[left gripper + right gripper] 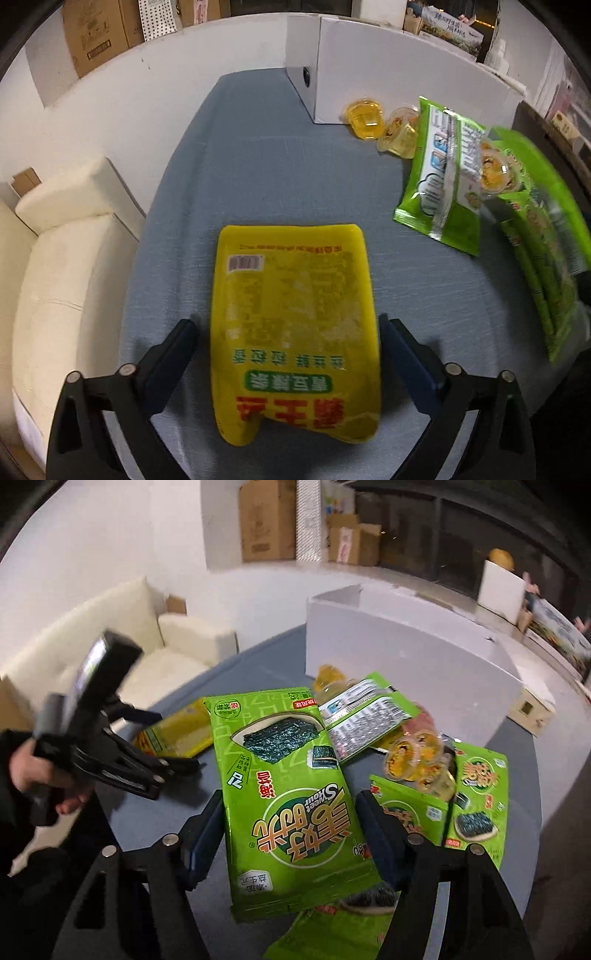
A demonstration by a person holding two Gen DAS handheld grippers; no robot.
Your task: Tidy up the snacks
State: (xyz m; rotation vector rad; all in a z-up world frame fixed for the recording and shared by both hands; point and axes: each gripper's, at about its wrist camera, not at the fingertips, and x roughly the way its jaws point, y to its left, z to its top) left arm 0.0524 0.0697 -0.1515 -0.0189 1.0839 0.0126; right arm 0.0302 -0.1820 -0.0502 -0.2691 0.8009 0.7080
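Left gripper: fingers spread wide, 1 on each side of the yellow snack pouch, which lies flat on the grey-blue tabletop at lower centre of the left wrist view. A visible gap at the left finger, and the right finger sits just beside the pouch edge; no squeeze on the pouch, so it reads as not gripped.

Right gripper: fingers also spread, flanking a green seaweed snack pack at centre of the right wrist view. Pack edges run close to both pads; whether they touch it I cannot tell. The pack rests over other green packs below it.

Outward: another green seaweed pack at right, a green pack turned print-side down above centre, and a cluster of jelly cups between them. 2 more jelly cups lie at the foot of the white box, upper right in the left wrist view.

Progress, as judged: early. Snacks lie mixed and overlapping on the table; none seen sorted. The inside of the box is hidden. Left to do: grasp both packs, then group or box everything.
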